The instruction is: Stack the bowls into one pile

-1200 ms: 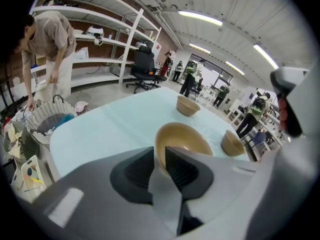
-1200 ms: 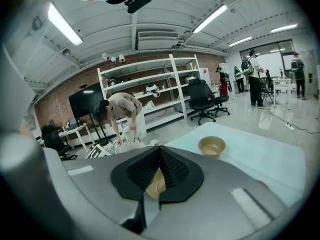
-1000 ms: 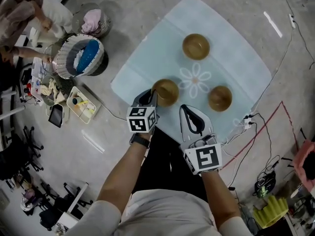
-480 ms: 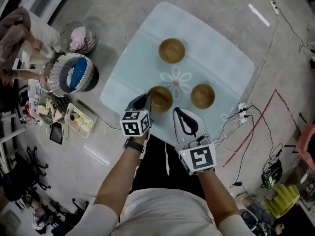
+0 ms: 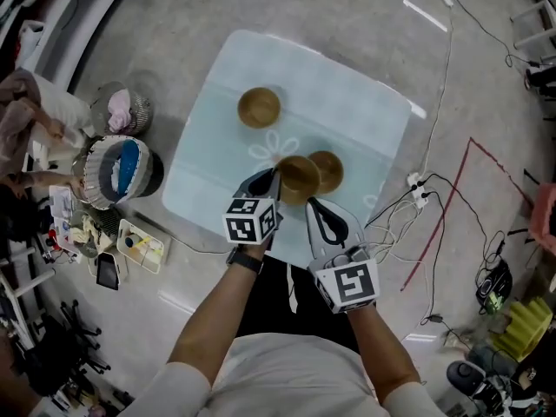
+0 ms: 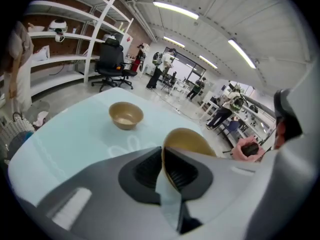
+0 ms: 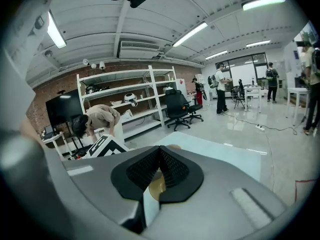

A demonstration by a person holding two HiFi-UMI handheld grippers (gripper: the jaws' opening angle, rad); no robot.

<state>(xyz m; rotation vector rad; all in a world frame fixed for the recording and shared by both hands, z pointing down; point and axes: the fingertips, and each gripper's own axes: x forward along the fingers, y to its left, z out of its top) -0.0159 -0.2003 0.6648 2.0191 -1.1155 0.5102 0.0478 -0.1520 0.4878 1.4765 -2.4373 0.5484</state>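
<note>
Both bare forearms reach forward from the body over the near edge of the pale blue table, side by side, with the marker cubes facing up. The left forearm angles in from the near left and has a dark band at the wrist. The right forearm comes from the near right.

The left gripper has its jaws closed on the near-left rim of a golden bowl; in the left gripper view the thin rim sits pinched between the two black pads and the bowl tilts away to the right. Seen from the head, this held bowl overlaps the left side of a second bowl near the table's middle; whether the two touch cannot be told.

A third bowl stands alone on the far left part of the table, well apart from the other two, beyond a white flower pattern.

The right gripper hangs over the table's near edge just right of the left one, jaws pressed together with nothing between them.
</note>
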